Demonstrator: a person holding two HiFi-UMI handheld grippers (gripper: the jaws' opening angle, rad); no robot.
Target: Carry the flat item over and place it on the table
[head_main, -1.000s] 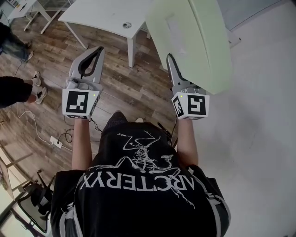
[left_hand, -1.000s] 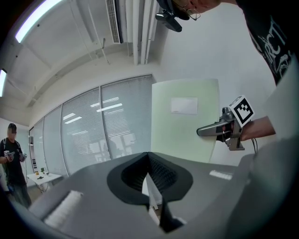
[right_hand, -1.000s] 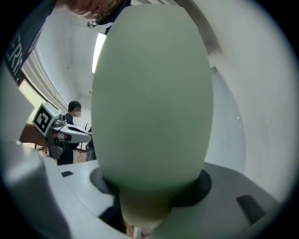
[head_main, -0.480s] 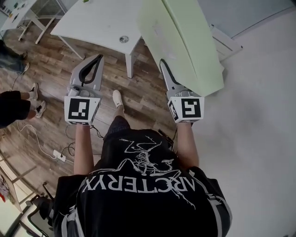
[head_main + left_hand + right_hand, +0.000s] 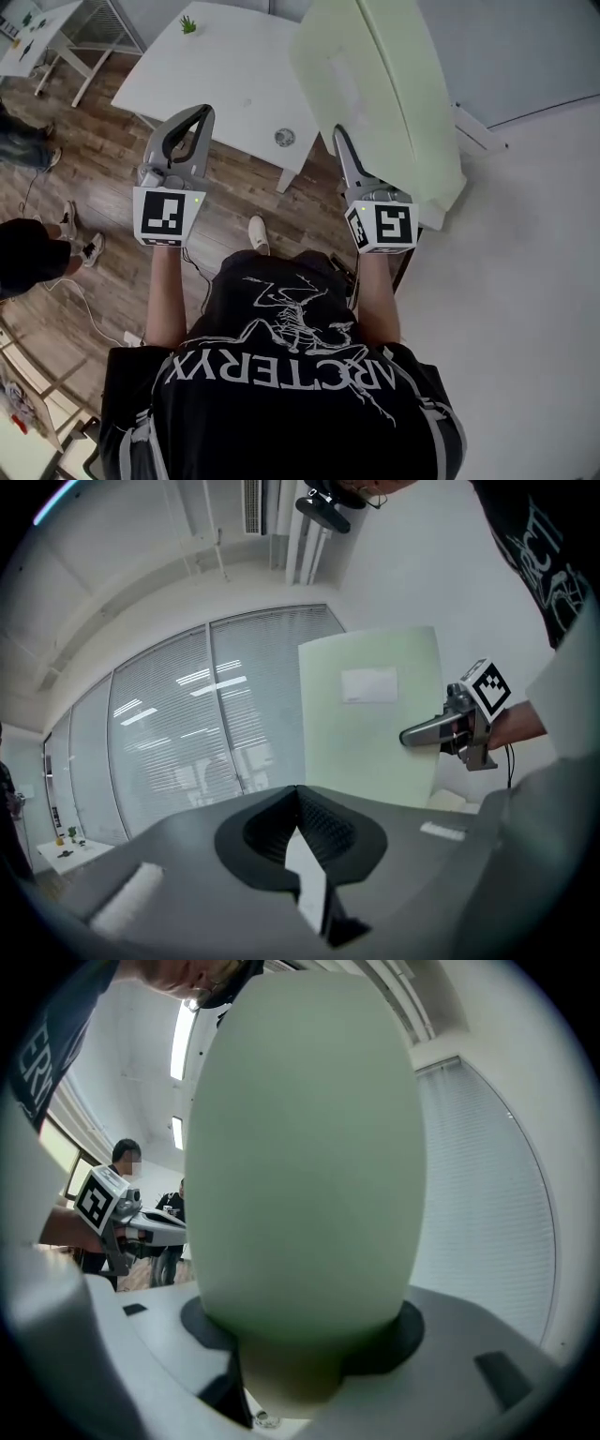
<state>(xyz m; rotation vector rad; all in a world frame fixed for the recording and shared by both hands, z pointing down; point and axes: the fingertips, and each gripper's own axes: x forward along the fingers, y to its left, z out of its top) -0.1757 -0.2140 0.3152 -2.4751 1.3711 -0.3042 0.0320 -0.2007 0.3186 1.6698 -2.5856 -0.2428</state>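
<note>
Jaws of right gripper (image 5: 339, 133) clamp the pale green board (image 5: 398, 94); left gripper (image 5: 201, 112) jaws meet, empty.

Brightness: all three views are evenly and brightly lit.
Light source: ceiling strip lights (image 5: 178, 1054) are seen in the right gripper view, and their reflections are caught on the window blinds (image 5: 253, 724) in the left gripper view.
Shadows: only soft, faint shadows are cast on the wooden floor (image 5: 103, 159) beside the white table (image 5: 225, 75).
Blur: the pale green panel (image 5: 305, 1147) is rendered out of focus close to the right gripper's lens.
Distortion: strong fisheye bending and dark vignetted corners are shown in both gripper views, and milder bending in the head view.
</note>
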